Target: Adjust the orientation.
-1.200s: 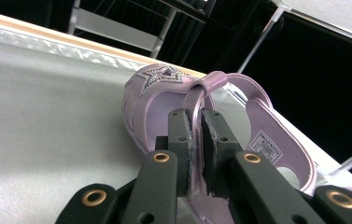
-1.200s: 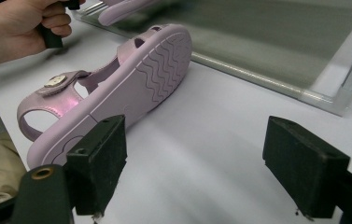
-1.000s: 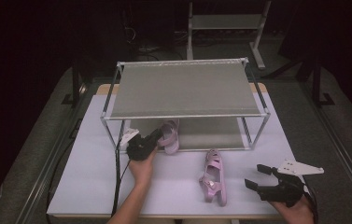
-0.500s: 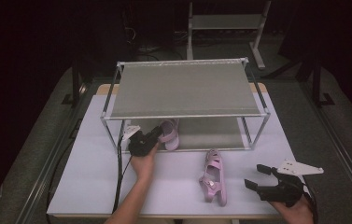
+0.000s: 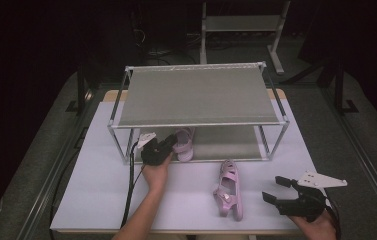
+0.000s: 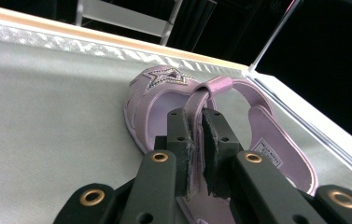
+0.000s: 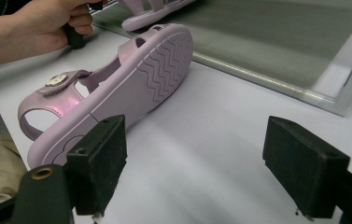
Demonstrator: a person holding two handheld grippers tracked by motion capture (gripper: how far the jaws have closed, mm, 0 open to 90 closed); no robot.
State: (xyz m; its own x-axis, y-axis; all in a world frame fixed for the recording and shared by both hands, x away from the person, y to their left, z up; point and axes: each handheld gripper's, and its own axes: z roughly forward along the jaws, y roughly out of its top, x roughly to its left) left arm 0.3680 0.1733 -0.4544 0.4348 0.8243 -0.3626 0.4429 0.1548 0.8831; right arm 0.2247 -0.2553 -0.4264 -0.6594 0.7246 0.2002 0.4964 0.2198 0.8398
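Slightly forward since earlier, left gripper (image 5: 168,146) has fingers clamped on shelf sandal's (image 6: 201,121) strap; right gripper's (image 5: 279,191) fingers gape beside worktop sandal (image 5: 228,191).

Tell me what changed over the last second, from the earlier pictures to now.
Little moved. The left hand-held gripper drew back slightly toward the person, still shut on the strap of the pink sandal on the rack's lower shelf, which shifted hardly at all. The right hand-held gripper stayed open at the table's near right, and the second pink sandal still lies on its side on the white table.
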